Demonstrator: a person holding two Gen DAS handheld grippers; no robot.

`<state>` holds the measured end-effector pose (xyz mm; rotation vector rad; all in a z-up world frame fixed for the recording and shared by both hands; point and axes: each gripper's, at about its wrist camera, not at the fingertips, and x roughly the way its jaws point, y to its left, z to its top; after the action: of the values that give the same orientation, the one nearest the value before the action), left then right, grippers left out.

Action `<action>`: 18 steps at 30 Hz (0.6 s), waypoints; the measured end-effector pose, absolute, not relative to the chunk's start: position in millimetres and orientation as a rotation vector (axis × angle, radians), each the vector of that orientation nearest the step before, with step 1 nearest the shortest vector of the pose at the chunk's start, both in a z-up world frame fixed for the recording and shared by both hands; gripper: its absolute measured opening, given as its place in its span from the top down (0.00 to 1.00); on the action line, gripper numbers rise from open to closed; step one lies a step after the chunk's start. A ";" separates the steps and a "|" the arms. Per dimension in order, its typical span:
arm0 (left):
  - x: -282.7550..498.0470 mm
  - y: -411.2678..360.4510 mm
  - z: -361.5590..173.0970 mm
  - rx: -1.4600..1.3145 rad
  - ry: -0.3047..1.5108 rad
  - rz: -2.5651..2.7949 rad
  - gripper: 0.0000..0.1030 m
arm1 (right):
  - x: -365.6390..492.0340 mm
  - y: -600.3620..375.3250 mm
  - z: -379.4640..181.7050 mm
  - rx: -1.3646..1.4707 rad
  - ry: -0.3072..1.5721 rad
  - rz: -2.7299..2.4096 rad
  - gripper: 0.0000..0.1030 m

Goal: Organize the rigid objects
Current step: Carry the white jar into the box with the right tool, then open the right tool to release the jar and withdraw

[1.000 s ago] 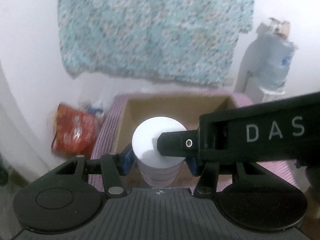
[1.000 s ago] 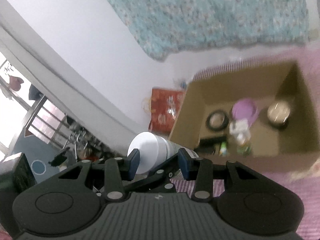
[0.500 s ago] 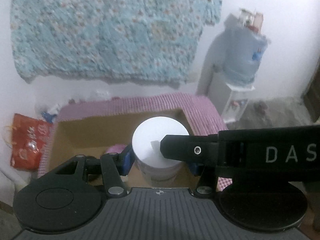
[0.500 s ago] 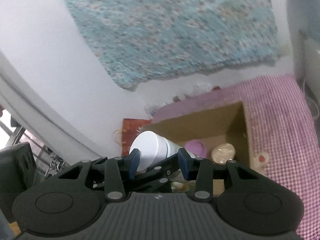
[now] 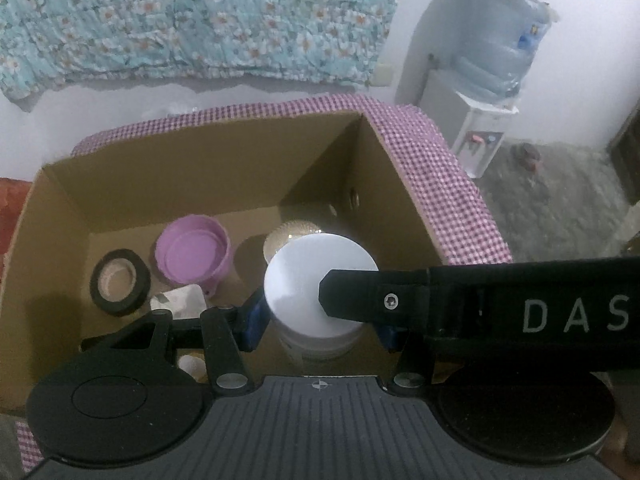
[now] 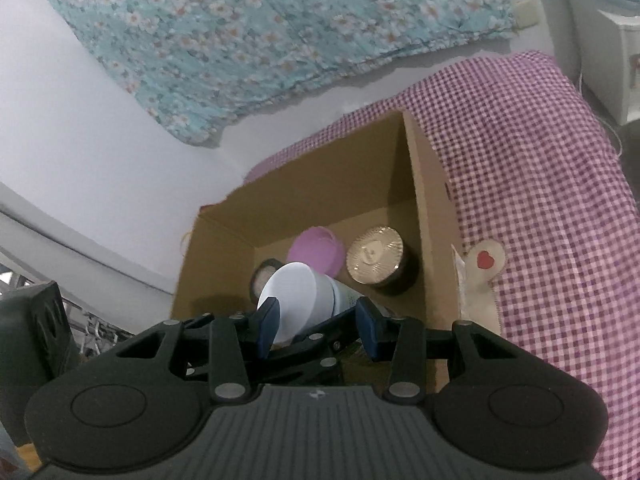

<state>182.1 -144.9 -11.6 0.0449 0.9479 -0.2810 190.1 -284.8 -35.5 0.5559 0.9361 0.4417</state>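
Left wrist: close above the cardboard box (image 5: 168,184), angled down into it.
Right wrist: same box (image 6: 224,248), tilted, from its near side.

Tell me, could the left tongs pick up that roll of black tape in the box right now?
Probably not yet. The left tongs are already clamped on the white jar, so they are occupied. The black tape roll lies uncovered in the cardboard box, so the way looks free afterwards.

Your two views are evenly but dimly lit, with a cool, faintly violet cast. The white lid (image 5: 320,280) glares brightest; soft shadows fill the cardboard box (image 5: 224,168) corners. Fisheye distortion bends the wall and checked cloth (image 6: 540,168) near the edges, and the corners go black. Detail is soft and grainy; the floor on the left view's right side smears.
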 end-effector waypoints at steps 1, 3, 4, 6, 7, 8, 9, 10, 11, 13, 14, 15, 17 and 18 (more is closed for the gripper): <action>182.8 -145.7 -13.6 0.045 0.952 -0.283 0.49 | 190.6 -284.0 -37.1 0.547 0.941 0.438 0.56; 184.7 -146.4 -17.5 0.043 0.963 -0.285 0.48 | 192.0 -280.8 -37.9 0.533 0.950 0.433 0.56; 184.5 -146.6 -19.0 0.041 0.967 -0.286 0.48 | 192.1 -279.9 -39.2 0.527 0.954 0.429 0.56; 187.7 -147.7 -22.8 0.033 0.974 -0.288 0.48 | 191.9 -279.1 -40.9 0.514 0.958 0.423 0.56; 187.8 -147.6 -24.9 0.030 0.981 -0.290 0.48 | 191.8 -277.9 -41.4 0.504 0.958 0.419 0.56; 188.1 -147.9 -26.7 0.028 0.989 -0.292 0.48 | 191.6 -276.8 -41.9 0.493 0.959 0.415 0.56; 188.5 -147.7 -28.6 0.027 0.994 -0.294 0.48 | 191.5 -276.9 -42.3 0.485 0.961 0.412 0.56; 188.6 -147.7 -30.1 0.027 0.996 -0.295 0.47 | 191.0 -275.4 -42.6 0.476 0.961 0.407 0.56; 187.8 -148.0 -30.6 0.028 0.993 -0.298 0.47 | 190.7 -274.2 -42.5 0.466 0.960 0.404 0.56; 187.6 -150.3 -29.8 0.034 0.991 -0.296 0.45 | 190.4 -273.1 -41.9 0.454 0.956 0.400 0.56; 187.0 -150.6 -29.2 0.037 0.988 -0.295 0.45 | 190.3 -274.2 -41.6 0.453 0.955 0.400 0.55; 186.7 -151.0 -28.6 0.039 0.987 -0.292 0.43 | 189.7 -274.5 -41.2 0.454 0.954 0.398 0.55; 185.6 -150.8 -27.1 0.043 0.981 -0.287 0.39 | 188.5 -275.9 -40.6 0.459 0.952 0.395 0.55; 185.4 -150.6 -26.2 0.045 0.978 -0.285 0.37 | 187.5 -277.2 -40.2 0.467 0.948 0.395 0.54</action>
<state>185.4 -150.6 -26.2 0.0445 0.9775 -0.2852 187.5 -277.2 -40.2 0.4669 0.9482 0.3950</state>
